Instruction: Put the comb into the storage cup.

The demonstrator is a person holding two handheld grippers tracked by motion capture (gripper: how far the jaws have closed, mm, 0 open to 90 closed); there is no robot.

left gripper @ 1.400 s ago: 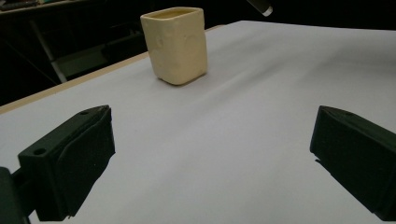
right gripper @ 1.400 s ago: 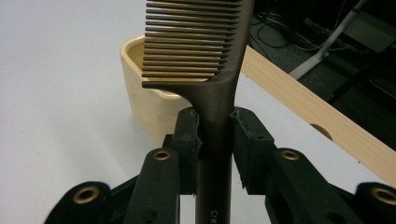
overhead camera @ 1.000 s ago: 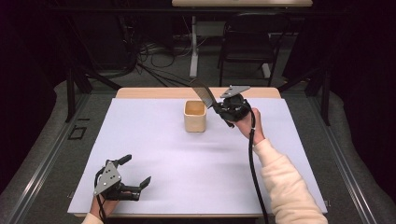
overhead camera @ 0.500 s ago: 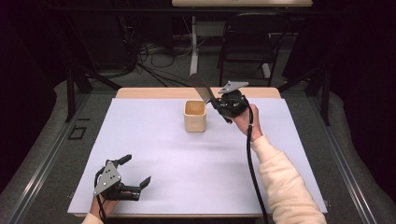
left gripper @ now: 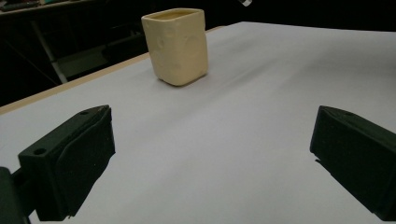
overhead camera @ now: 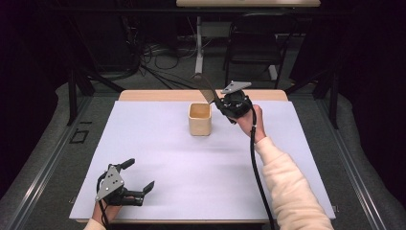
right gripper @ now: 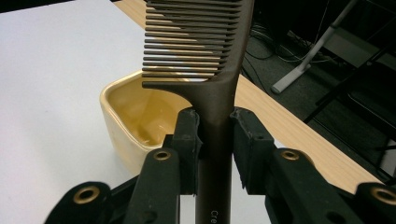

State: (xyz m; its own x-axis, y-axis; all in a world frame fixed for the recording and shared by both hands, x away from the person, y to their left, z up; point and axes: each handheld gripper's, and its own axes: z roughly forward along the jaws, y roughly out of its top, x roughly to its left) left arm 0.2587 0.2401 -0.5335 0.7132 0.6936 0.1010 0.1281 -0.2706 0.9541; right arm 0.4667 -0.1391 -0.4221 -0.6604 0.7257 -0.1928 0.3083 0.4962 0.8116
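Observation:
A cream square cup (overhead camera: 200, 119) (left gripper: 177, 45) (right gripper: 140, 123) stands upright on the white sheet near the table's far middle. Just right of it and above its rim, my right gripper (overhead camera: 221, 105) (right gripper: 215, 140) is shut on the handle of a dark brown comb (overhead camera: 207, 89) (right gripper: 212, 56). The comb's toothed end points up and to the far left, over the cup. At the near left corner, my left gripper (overhead camera: 139, 176) (left gripper: 210, 154) rests low on the sheet, open, with nothing between its jaws.
The white sheet (overhead camera: 158, 158) covers a wooden table (overhead camera: 158, 95), whose far edge shows bare. Beyond it are chair legs, a stand (overhead camera: 200, 48) and cables on a dark floor. A black cable (overhead camera: 256, 167) trails along the person's cream sleeve (overhead camera: 292, 191).
The right gripper and its comb have shifted slightly away from me and up, beside the cup. The left gripper has stayed still.

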